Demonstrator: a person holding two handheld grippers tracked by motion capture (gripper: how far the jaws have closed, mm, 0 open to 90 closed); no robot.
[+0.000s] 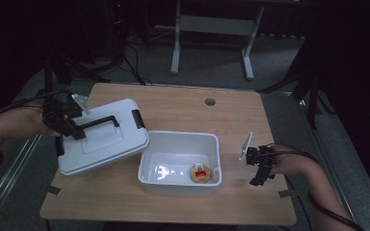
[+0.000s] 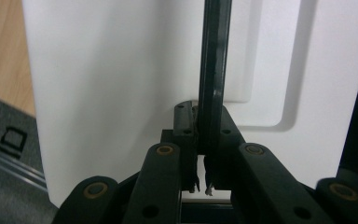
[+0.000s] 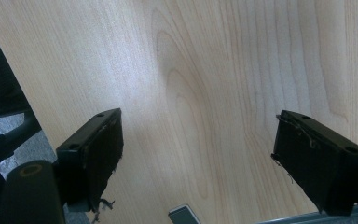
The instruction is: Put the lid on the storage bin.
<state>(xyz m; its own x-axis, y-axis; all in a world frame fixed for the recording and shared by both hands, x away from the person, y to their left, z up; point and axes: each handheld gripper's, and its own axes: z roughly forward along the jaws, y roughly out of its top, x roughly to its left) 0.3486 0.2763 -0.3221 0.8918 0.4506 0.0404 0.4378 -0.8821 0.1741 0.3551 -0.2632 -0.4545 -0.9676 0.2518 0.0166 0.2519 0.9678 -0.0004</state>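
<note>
Left tool point(image 1: 73, 129) pinches the black handle point(image 1: 99, 121) of the white lid point(image 1: 101, 137), which is tilted at nine o'clock of the open white bin point(image 1: 180, 161). Right tool point(image 1: 260, 168), jaws spread, rests on the surface point(image 1: 183, 108) at three o'clock.

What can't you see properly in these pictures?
- Round snack in the white bin, high view: label too small and dim to read.
- Lid, left gripper view: cut off by the frame edges; the left gripper, shut on the black handle, hides part.
- Right gripper, right gripper view: open, just bare table ahead.
</note>
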